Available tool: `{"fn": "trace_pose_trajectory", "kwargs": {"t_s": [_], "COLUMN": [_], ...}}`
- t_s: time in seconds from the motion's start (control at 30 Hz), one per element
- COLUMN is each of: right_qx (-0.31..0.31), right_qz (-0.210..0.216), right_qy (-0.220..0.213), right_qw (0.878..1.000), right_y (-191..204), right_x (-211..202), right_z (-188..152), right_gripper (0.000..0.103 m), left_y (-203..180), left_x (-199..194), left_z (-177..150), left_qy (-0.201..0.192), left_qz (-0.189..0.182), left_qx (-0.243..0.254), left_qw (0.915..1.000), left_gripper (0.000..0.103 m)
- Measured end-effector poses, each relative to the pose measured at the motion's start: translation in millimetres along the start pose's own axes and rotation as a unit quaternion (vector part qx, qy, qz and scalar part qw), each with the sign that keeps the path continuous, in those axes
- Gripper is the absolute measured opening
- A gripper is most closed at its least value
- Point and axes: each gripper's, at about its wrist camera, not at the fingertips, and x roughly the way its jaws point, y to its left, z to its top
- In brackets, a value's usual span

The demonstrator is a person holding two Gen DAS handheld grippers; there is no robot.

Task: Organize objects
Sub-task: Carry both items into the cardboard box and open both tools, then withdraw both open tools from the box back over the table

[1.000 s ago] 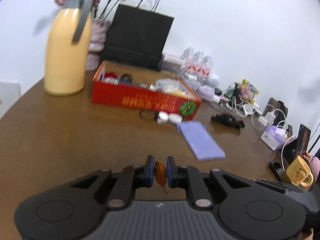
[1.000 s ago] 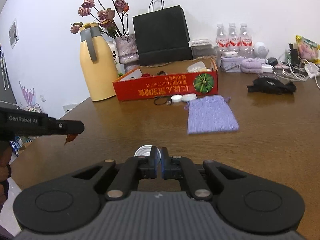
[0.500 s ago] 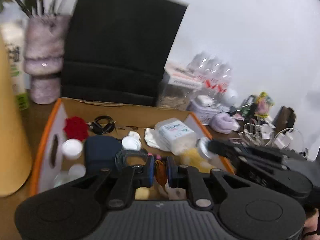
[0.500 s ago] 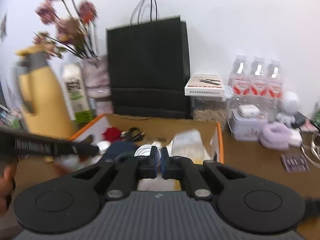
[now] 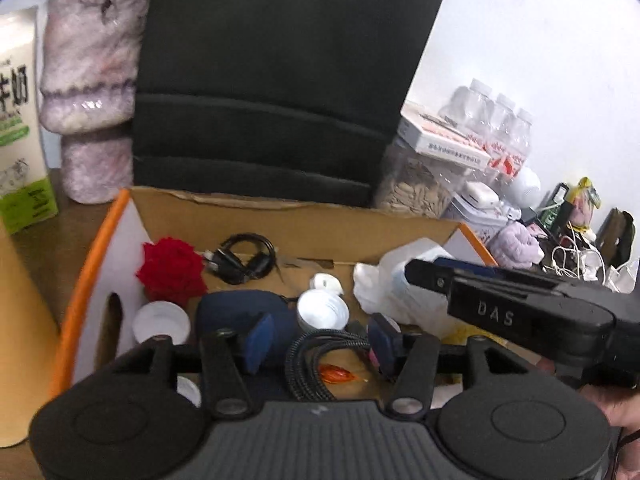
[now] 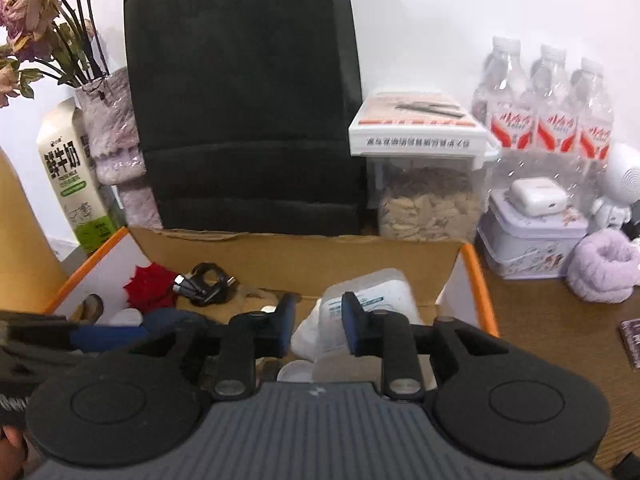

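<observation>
Both grippers hang over the orange-edged cardboard box (image 5: 92, 272) (image 6: 476, 276). My left gripper (image 5: 320, 340) has its jaws opening, with nothing between the pads. A small orange-brown dried leaf (image 5: 338, 374) lies below it in the box, beside a coiled black cable (image 5: 316, 356). The jaws of my right gripper (image 6: 319, 320) are opening too and hold nothing. A white round cap (image 6: 296, 372) shows just beneath them, and a white plastic pack (image 6: 372, 292) lies behind the gap. In the left wrist view the right gripper (image 5: 500, 308) reaches in from the right.
In the box lie a red fabric flower (image 5: 172, 268), a navy pouch (image 5: 236, 312), white caps (image 5: 322, 310) and a black cord (image 5: 240, 258). Behind it stand a black paper bag (image 6: 240, 100), a vase (image 5: 88, 80), a milk carton (image 6: 68, 184), a seed jar (image 6: 432, 204) and water bottles (image 6: 552, 112).
Both grippers travelled from above the bare table to over the box. Their jaws then opened: the dried leaf left the left jaws, and the silvery cap left the right jaws.
</observation>
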Motion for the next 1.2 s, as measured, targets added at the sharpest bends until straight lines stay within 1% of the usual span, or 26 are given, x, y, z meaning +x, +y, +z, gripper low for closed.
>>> {"fn": "trace_pose_trajectory", "kwargs": {"t_s": [0.07, 0.1, 0.13, 0.17, 0.23, 0.27, 0.33, 0.4, 0.43, 0.47, 0.53, 0.6, 0.67, 0.7, 0.77, 0.8, 0.83, 0.9, 0.97, 1.03, 1.1, 1.17, 1.2], "right_qx": [-0.012, -0.02, -0.03, -0.039, -0.06, -0.068, -0.078, -0.082, -0.083, -0.084, -0.086, -0.083, -0.083, -0.076, -0.07, -0.065, -0.062, -0.06, -0.079, -0.101, -0.102, -0.094, -0.091], "right_qz": [-0.003, 0.0, 0.006, 0.009, 0.013, 0.013, 0.017, 0.023, 0.025, 0.025, 0.026, 0.012, 0.001, -0.007, -0.015, -0.02, -0.019, -0.01, -0.015, -0.027, -0.024, -0.015, -0.012], "right_qy": [0.002, 0.004, 0.007, 0.005, 0.0, -0.002, -0.011, -0.021, -0.028, -0.035, -0.053, -0.064, -0.056, -0.05, -0.038, -0.033, -0.026, -0.004, 0.008, 0.003, -0.009, -0.016, -0.012], "right_qw": [1.0, 1.0, 1.0, 0.999, 0.998, 0.998, 0.997, 0.996, 0.996, 0.996, 0.995, 0.994, 0.995, 0.996, 0.997, 0.997, 0.998, 0.998, 0.997, 0.994, 0.994, 0.995, 0.996], "right_y": [4, 6, 9, 12, 16, 18, 19, 20, 21, 22, 25, 29, 34, 37, 44, 46, 47, 48, 51, 55, 57, 57, 56], "right_x": [-8, -16, -25, -36, -65, -81, -119, -159, -182, -204, -247, -287, -318, -332, -355, -367, -375, -386, -393, -400, -405, -403, -399], "right_z": [2, 3, 3, 2, -5, -11, -30, -55, -70, -86, -119, -158, -195, -213, -243, -257, -267, -282, -288, -287, -283, -283, -284], "right_gripper": [0.028, 0.033, 0.042, 0.046, 0.06, 0.063, 0.082, 0.088, 0.09, 0.092, 0.099, 0.1, 0.101, 0.102, 0.102, 0.103, 0.103, 0.103, 0.103, 0.103, 0.103, 0.103, 0.103], "left_y": [-4, -6, -8, -10, -14, -17, -24, -31, -33, -34, -41, -45, -49, -52, -53, -55, -55, -55, -53, -52, -50, -49, -49], "left_x": [-11, -21, -31, -40, -67, -84, -117, -155, -176, -197, -233, -265, -287, -295, -304, -307, -310, -315, -320, -326, -328, -325, -322], "left_z": [2, 1, 1, 0, -7, -14, -35, -65, -83, -100, -136, -175, -215, -236, -267, -281, -290, -301, -304, -304, -302, -301, -301], "left_qy": [0.003, 0.002, 0.001, -0.001, -0.008, -0.015, -0.036, -0.066, -0.08, -0.092, -0.108, -0.117, -0.106, -0.094, -0.07, -0.055, -0.048, -0.039, -0.046, -0.061, -0.072, -0.073, -0.069], "left_qz": [0.016, 0.023, 0.029, 0.035, 0.064, 0.079, 0.096, 0.108, 0.112, 0.106, 0.084, 0.062, 0.051, 0.05, 0.06, 0.067, 0.074, 0.097, 0.114, 0.12, 0.121, 0.121, 0.12], "left_qx": [0.005, 0.011, 0.016, 0.019, 0.021, 0.028, 0.067, 0.111, 0.124, 0.13, 0.126, 0.103, 0.076, 0.07, 0.053, 0.054, 0.057, 0.063, 0.07, 0.07, 0.062, 0.058, 0.059], "left_qw": [0.9999, 0.9997, 0.9995, 0.9992, 0.9977, 0.9963, 0.9925, 0.9857, 0.9827, 0.9815, 0.9825, 0.9859, 0.9901, 0.9919, 0.9943, 0.9948, 0.9945, 0.9925, 0.9899, 0.9884, 0.9881, 0.9883, 0.9886], "left_gripper": [0.064, 0.066, 0.072, 0.078, 0.085, 0.087, 0.089, 0.09, 0.092, 0.095, 0.098, 0.102, 0.103, 0.103, 0.103, 0.103, 0.103, 0.103, 0.102, 0.102, 0.103, 0.103, 0.103]}}
